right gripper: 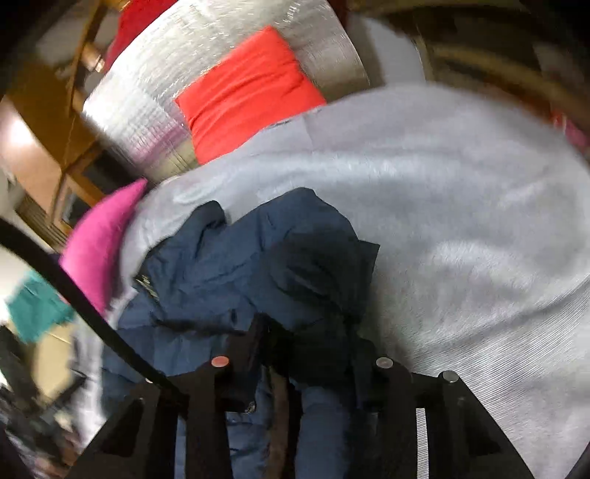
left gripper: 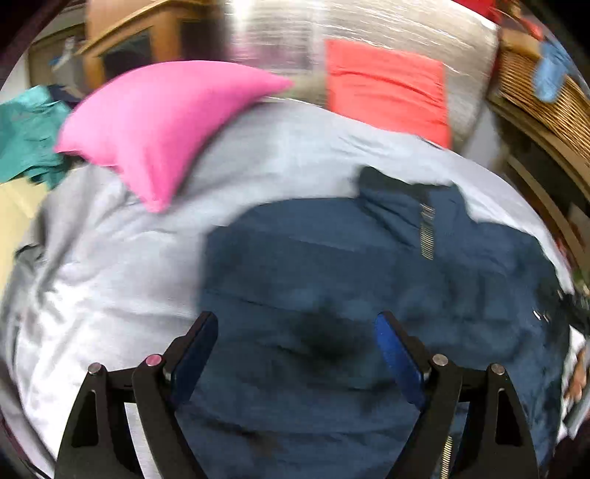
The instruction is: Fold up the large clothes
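Left wrist view is showing the left tool [left gripper: 295, 328] hovering with its two black fingers spread wide, blue pads facing each other, and nothing lying between them. Below it the dark navy blue jacket with a metal zip [left gripper: 368, 276] is lying spread across the pale grey bed sheet [left gripper: 110, 276], partly flattened, with its collar end and zip showing toward the upper right. A bright pink pillow [left gripper: 158, 129] is resting on the sheet beyond the jacket to the upper left, and an orange-red cushion [left gripper: 387, 88] is leaning against a silvery, plastic-wrapped headboard [left gripper: 405, 33] behind the bed. A teal cloth [left gripper: 25, 136] is sitting at the left edge, and a woven wicker basket [left gripper: 545, 107] is standing at the right with a small light blue cloth [left gripper: 551, 73] hanging on it.

Right wrist view is showing the right tool [right gripper: 306, 353] down in the bunched-up end of the same navy jacket [right gripper: 258, 258], with dark folds of fabric gathered between its fingers. Blur and shadow are hiding the pads, so I cannot tell whether they are pressing on the cloth or standing loose around it. The jacket here is heaped in a crumpled mound on the grey sheet [right gripper: 442, 202], with the pink pillow [right gripper: 99, 250] just beside it on the left and the orange-red cushion [right gripper: 250, 92] farther back against the silvery headboard [right gripper: 147, 95]. Both views are smeared by motion.
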`<state>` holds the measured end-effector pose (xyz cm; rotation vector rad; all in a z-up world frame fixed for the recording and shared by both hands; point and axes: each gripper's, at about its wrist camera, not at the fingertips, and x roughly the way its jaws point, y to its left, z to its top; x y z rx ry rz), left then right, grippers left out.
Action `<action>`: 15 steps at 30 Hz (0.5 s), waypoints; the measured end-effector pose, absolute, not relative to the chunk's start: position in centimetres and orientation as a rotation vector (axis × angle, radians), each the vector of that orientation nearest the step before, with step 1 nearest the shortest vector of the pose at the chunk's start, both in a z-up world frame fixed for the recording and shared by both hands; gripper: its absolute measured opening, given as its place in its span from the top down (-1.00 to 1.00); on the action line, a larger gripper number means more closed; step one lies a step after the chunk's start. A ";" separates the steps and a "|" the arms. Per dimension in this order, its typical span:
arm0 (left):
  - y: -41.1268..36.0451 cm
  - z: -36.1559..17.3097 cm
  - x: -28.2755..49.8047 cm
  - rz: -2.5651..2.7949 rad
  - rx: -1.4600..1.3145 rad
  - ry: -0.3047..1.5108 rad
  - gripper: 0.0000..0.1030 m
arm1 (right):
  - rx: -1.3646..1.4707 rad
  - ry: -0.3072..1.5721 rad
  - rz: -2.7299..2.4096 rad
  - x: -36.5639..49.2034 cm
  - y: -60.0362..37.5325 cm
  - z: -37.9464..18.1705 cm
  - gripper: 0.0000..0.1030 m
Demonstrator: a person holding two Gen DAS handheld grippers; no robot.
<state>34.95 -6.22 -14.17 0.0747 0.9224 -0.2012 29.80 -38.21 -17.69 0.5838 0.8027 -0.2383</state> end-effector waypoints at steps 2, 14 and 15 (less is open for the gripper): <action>-5.1 -15.6 36.0 -0.145 0.062 0.986 -0.69 | 0.551 0.836 -0.286 30.1 -37.9 -18.7 0.23; -4.6 -16.7 36.8 -0.153 0.022 1.077 -0.69 | 0.636 0.836 -0.290 26.3 -38.8 -16.0 -0.39; -4.5 -16.9 36.7 -0.147 0.020 1.085 -0.69 | 0.646 0.846 -0.289 25.8 -38.8 -16.2 -0.39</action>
